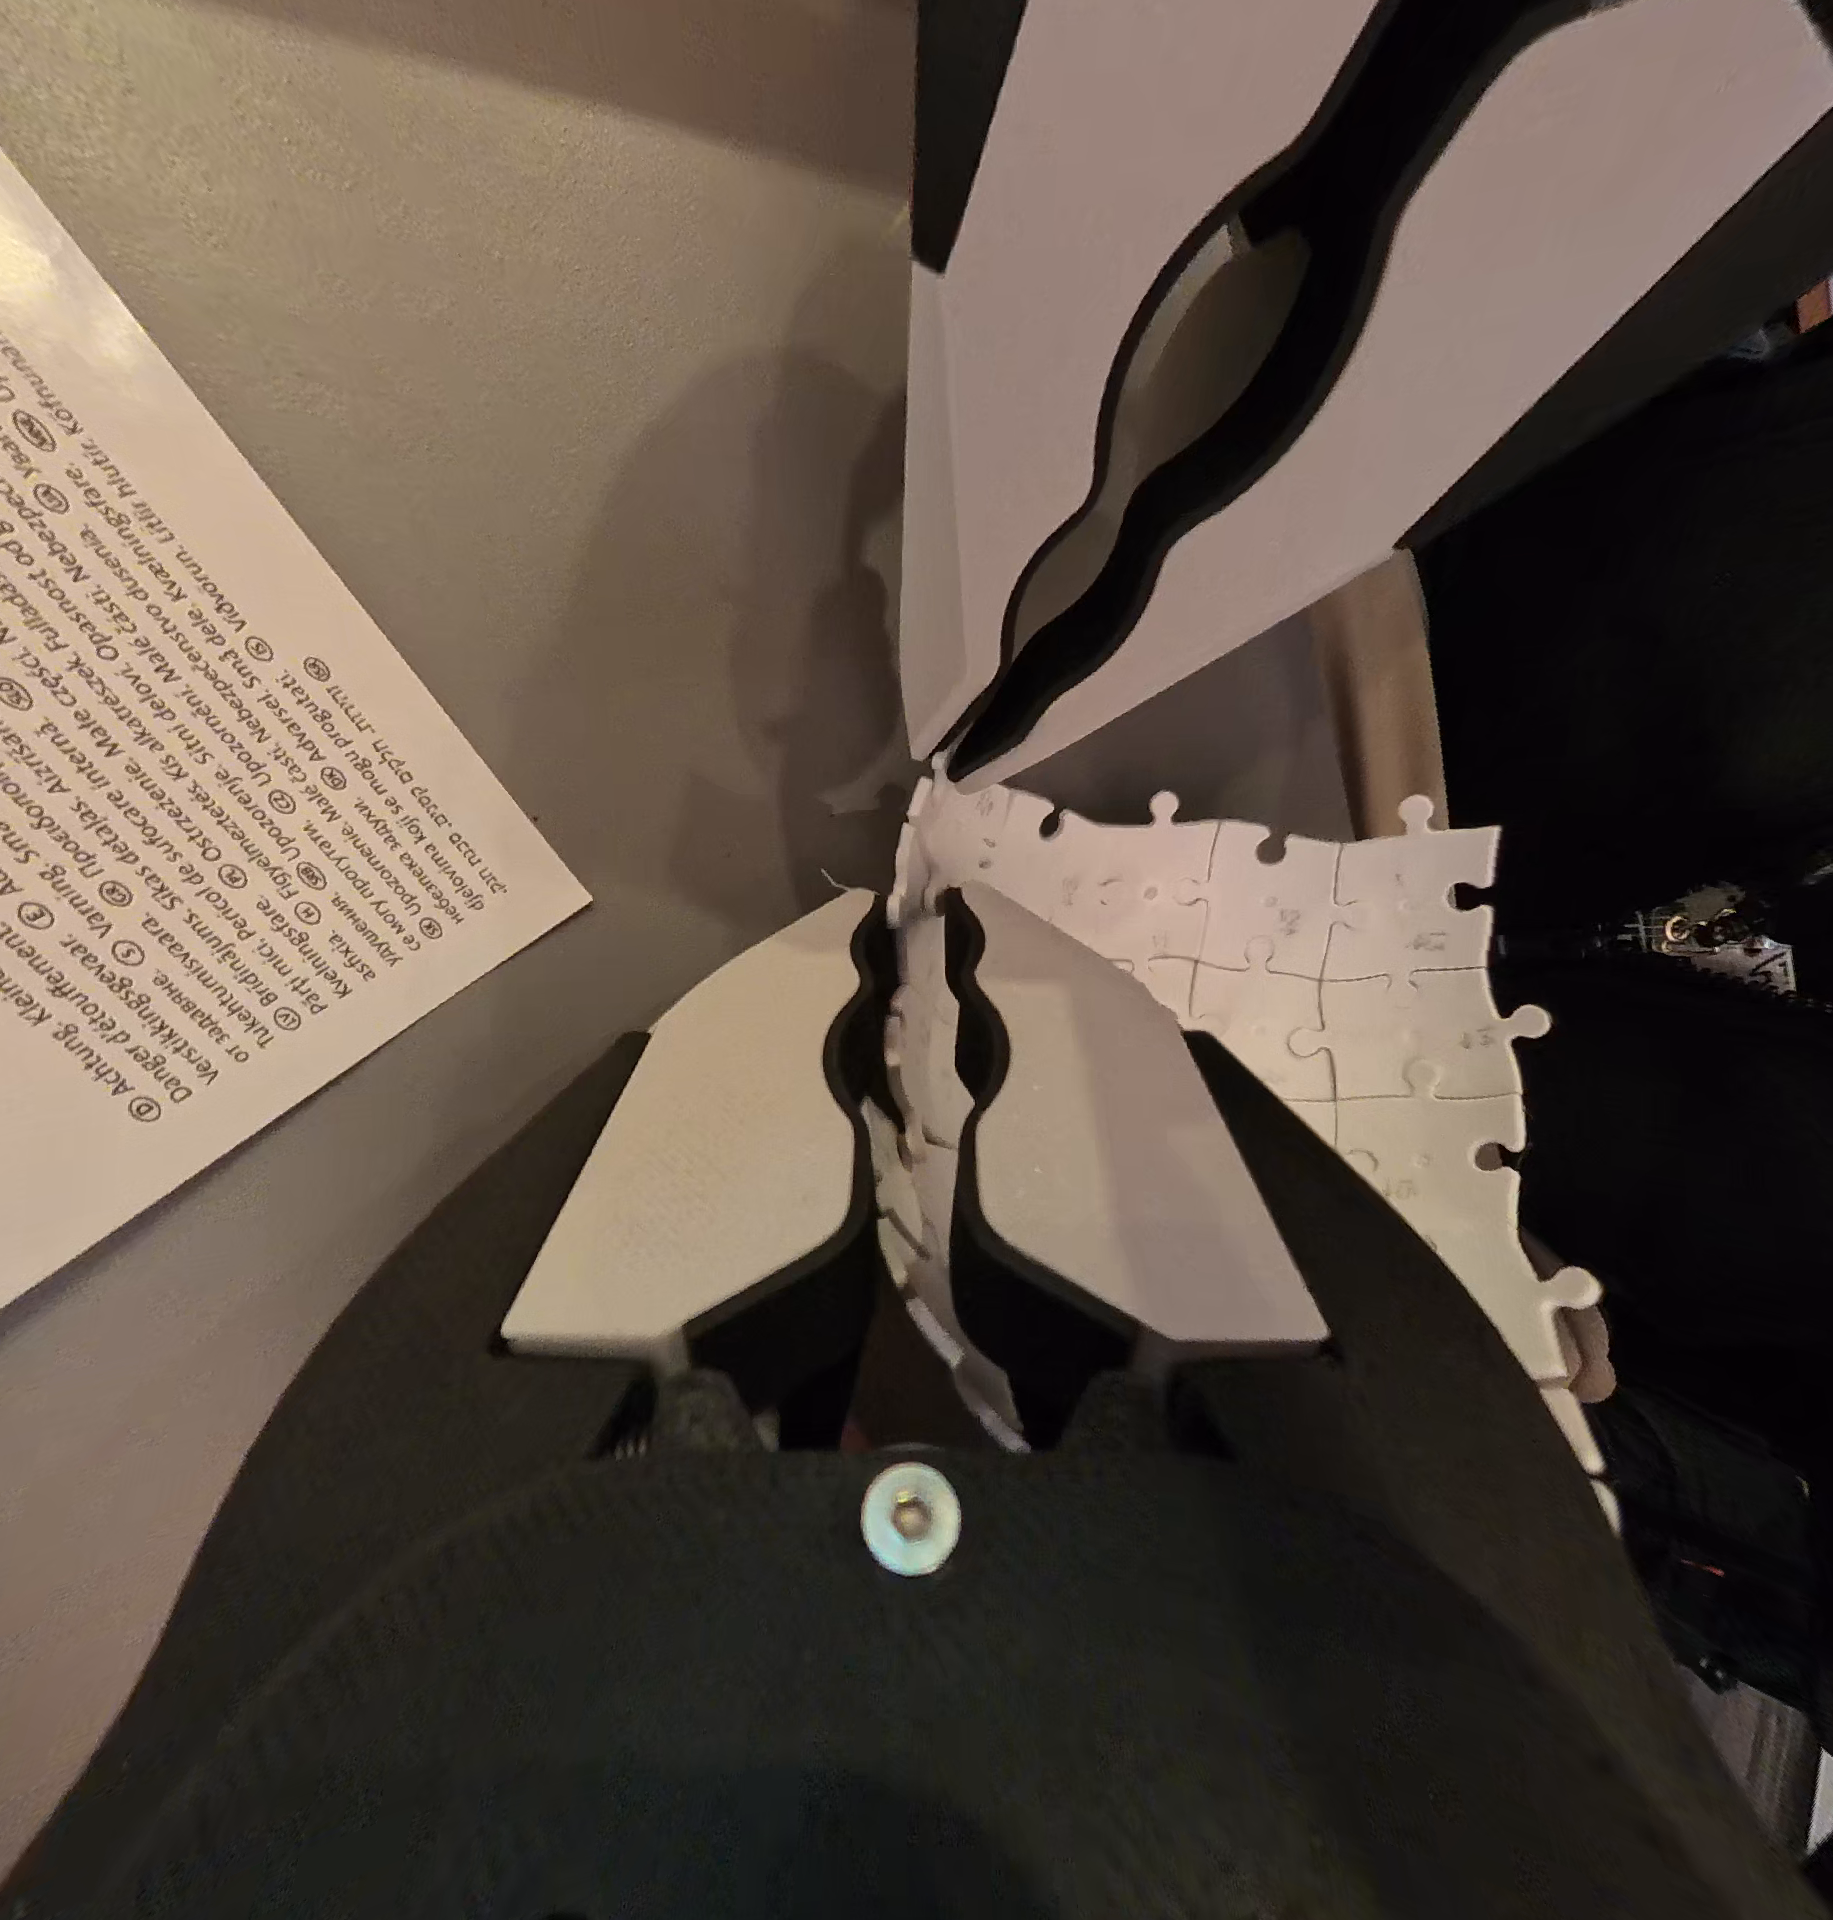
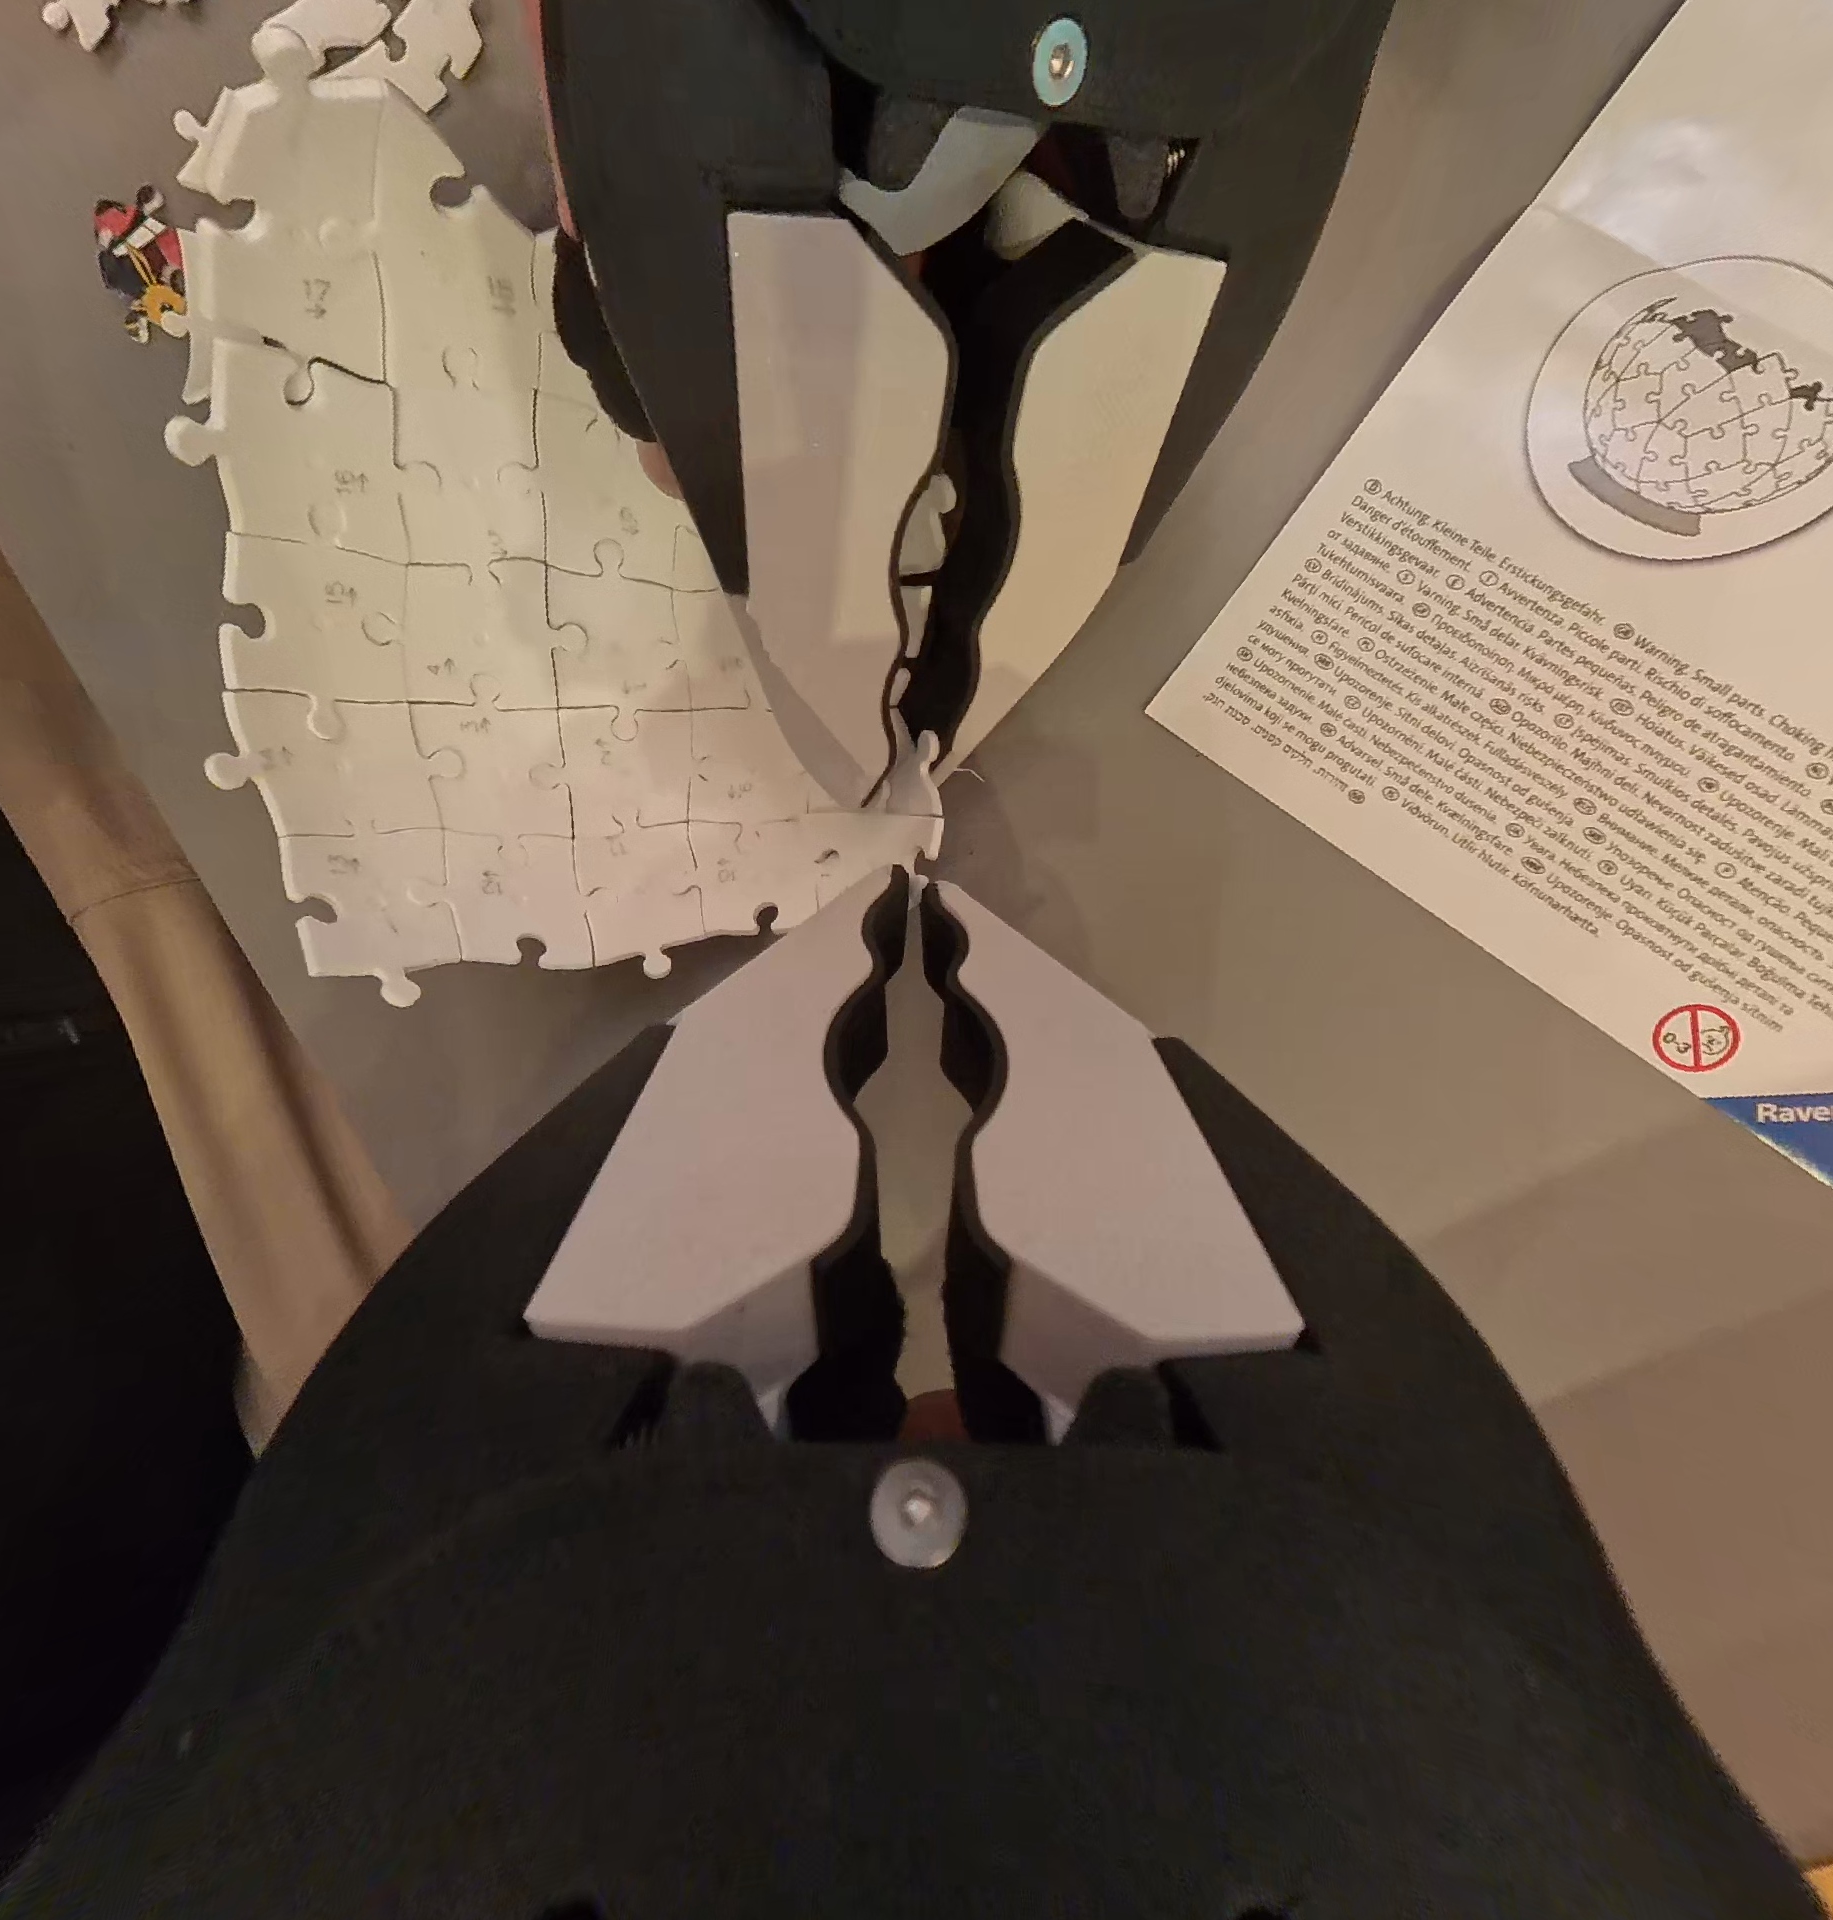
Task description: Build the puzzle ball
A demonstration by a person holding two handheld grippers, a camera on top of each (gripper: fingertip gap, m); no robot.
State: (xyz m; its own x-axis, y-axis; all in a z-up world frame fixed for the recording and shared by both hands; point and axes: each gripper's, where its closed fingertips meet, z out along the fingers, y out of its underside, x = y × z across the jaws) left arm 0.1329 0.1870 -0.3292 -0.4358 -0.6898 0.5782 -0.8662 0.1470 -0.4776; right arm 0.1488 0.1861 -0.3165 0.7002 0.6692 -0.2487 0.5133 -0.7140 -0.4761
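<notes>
Right wrist view: a joined sheet of white puzzle pieces (image 2: pixel 455 665) is held above the grey table (image 2: pixel 1151 831).
Its corner is pinched by the left gripper (image 1: pixel 917 914); a small edge piece (image 2: pixel 917 790) is nipped by the right gripper (image 2: pixel 912 883), nearly closed. The sheet is judged light, bendy and easily split at its seams, so it is best gripped near the edge being joined.

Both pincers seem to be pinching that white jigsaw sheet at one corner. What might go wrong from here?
The assembled puzzle sheet hangs from one corner, gripped by the left gripper and the right gripper nearly tip to tip. Its weight could pop seams open; one joint near the upper left edge already gapes. Pulling the grippers apart might tear the corner piece loose.
</notes>
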